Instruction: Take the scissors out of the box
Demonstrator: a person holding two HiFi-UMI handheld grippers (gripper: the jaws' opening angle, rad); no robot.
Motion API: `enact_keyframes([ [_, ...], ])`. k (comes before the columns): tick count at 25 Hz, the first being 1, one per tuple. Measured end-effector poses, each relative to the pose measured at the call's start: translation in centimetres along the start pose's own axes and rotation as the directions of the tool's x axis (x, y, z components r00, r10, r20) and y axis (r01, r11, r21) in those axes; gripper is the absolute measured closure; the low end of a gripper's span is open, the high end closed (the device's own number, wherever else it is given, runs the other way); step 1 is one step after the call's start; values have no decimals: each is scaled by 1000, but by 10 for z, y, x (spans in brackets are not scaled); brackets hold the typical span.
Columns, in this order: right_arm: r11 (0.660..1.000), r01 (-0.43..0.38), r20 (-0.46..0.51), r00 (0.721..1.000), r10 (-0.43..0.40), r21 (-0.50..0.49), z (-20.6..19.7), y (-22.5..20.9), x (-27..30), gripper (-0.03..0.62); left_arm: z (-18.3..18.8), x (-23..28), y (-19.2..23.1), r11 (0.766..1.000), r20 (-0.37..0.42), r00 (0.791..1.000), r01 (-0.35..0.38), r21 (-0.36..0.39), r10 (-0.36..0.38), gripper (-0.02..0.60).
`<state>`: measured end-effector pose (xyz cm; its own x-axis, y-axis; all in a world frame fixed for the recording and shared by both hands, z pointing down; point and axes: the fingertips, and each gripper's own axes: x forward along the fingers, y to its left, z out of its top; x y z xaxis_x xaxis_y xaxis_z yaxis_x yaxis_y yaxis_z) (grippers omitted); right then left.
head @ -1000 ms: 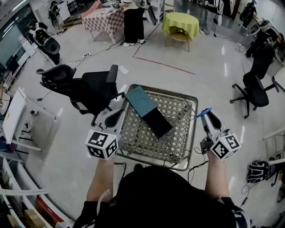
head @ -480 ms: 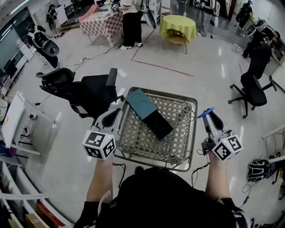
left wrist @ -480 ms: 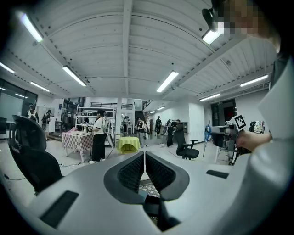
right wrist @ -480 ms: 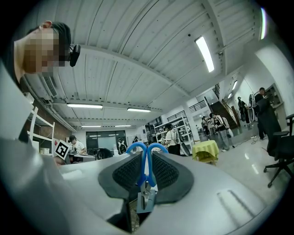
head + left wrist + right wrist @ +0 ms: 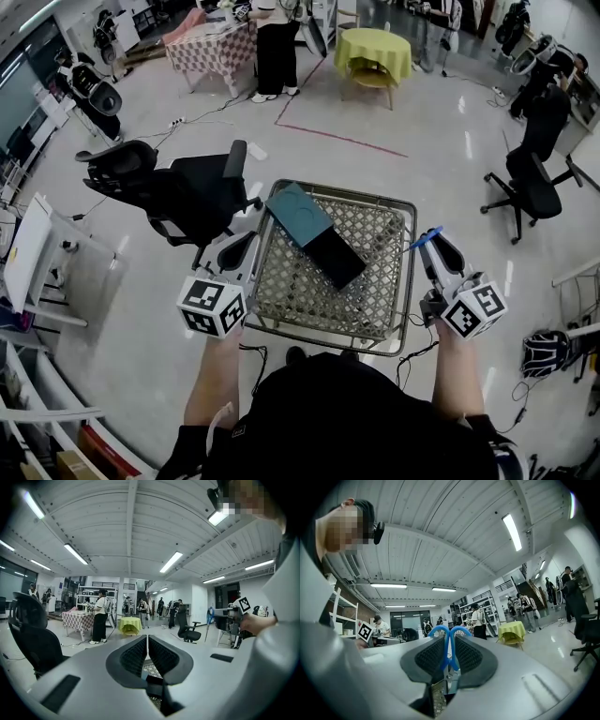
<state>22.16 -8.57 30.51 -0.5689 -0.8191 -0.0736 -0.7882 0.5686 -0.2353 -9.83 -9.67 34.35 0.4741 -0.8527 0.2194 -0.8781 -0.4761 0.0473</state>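
Blue-handled scissors are clamped in my right gripper, held just past the right rim of the wire basket. In the right gripper view the pads press on the scissors, handle loops pointing out ahead. The box, teal at one end and dark at the other, lies slantwise in the basket. My left gripper hovers at the basket's left rim, shut with nothing between its pads. From the left gripper view the scissors show far right.
A black office chair stands close on the left of the basket, another to the far right. A green-clothed table, a checkered table and a standing person are beyond. Cables lie by the basket.
My right gripper has shifted slightly with the scissors still in it. The left gripper has stayed at the basket's left rim.
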Motion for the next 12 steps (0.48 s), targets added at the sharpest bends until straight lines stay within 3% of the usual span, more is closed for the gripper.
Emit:
enact_keyframes([
  [12,999,-33,-45,998,33,-2,-15,25,14,508,-17,-11,12,999,-14,1000,-2,-33,1,565],
])
